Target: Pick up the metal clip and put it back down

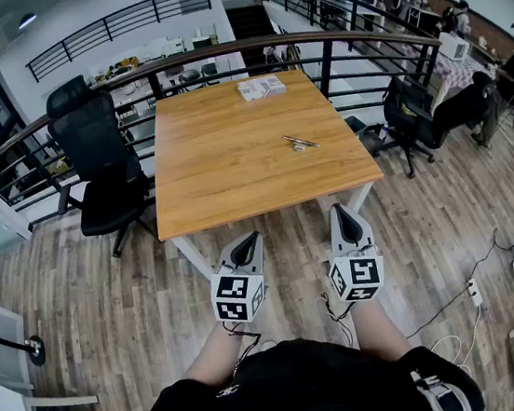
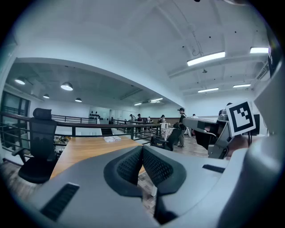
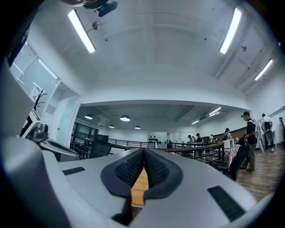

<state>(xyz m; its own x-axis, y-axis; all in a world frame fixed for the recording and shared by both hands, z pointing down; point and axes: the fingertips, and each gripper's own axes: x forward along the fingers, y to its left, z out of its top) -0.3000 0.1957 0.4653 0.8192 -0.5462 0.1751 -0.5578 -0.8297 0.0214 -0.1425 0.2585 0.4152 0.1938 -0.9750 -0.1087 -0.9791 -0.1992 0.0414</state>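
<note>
The metal clip (image 1: pixel 299 142) lies on the wooden table (image 1: pixel 232 156), right of its middle, small and shiny. Both grippers hang below the table's near edge, well short of the clip. My left gripper (image 1: pixel 247 240) is shut, its tips touching with nothing between them; its own view shows the same (image 2: pixel 142 148). My right gripper (image 1: pixel 340 209) is also shut and empty, and in its view the tips (image 3: pixel 144 151) meet with the table top behind. The clip does not show in either gripper view.
A stack of papers (image 1: pixel 261 87) lies at the table's far edge. A black office chair (image 1: pixel 101 164) stands left of the table, another chair (image 1: pixel 411 114) to the right. A railing (image 1: pixel 219 59) runs behind. Cables (image 1: pixel 465 290) lie on the wooden floor at right.
</note>
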